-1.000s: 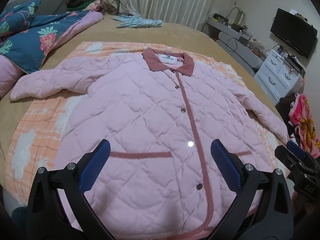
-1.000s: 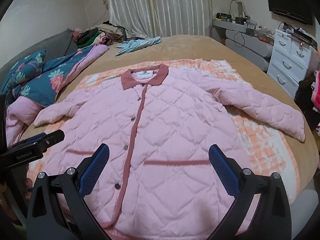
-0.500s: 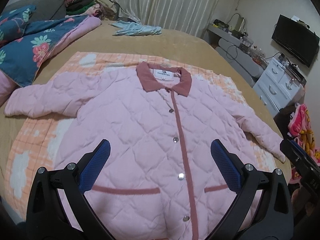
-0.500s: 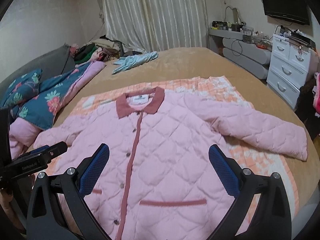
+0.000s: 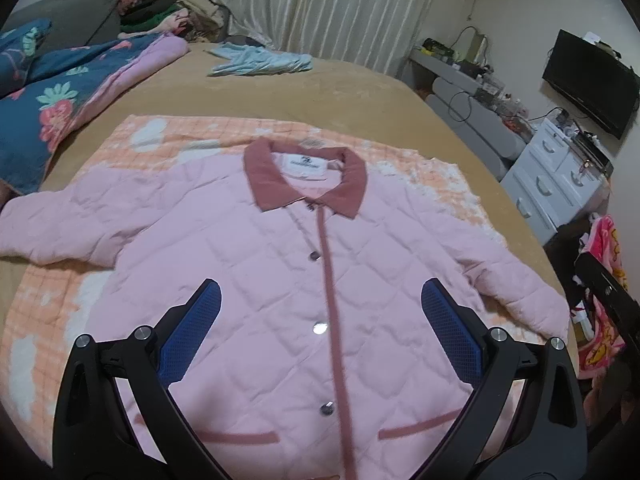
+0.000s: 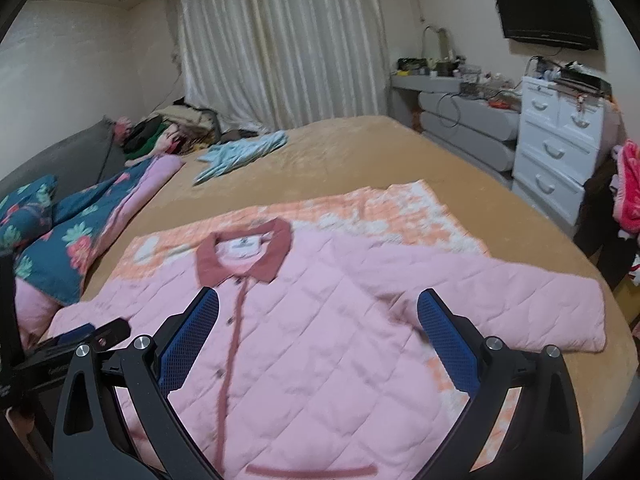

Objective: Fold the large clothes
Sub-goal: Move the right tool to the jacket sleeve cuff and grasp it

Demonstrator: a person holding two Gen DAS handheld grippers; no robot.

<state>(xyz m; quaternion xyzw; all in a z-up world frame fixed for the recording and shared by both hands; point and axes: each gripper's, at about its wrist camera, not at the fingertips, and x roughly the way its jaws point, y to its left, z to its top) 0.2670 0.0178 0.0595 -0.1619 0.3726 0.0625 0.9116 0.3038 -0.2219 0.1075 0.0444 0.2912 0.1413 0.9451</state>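
Note:
A pink quilted jacket (image 5: 248, 264) with a dusty-red collar lies flat and face up, buttoned, on an orange-and-white blanket (image 5: 132, 148) on the bed. Both sleeves are spread out sideways. It also shows in the right wrist view (image 6: 328, 320). My left gripper (image 5: 320, 300) is open and empty, held above the jacket's lower front. My right gripper (image 6: 318, 312) is open and empty, above the jacket's chest. The left gripper's tip shows at the left edge of the right wrist view (image 6: 92, 330).
The tan bed (image 5: 320, 92) carries a blue floral quilt (image 5: 60, 96) at the left and a light blue garment (image 5: 260, 62) at the back. A white drawer chest (image 6: 560, 140) and a grey desk (image 6: 460, 120) stand to the right. Clothes are piled near the curtain (image 6: 280, 52).
Both grippers have risen and tilted up, so the jacket sits lower in both views and more of the room shows. Both stay open. The jacket has not moved.

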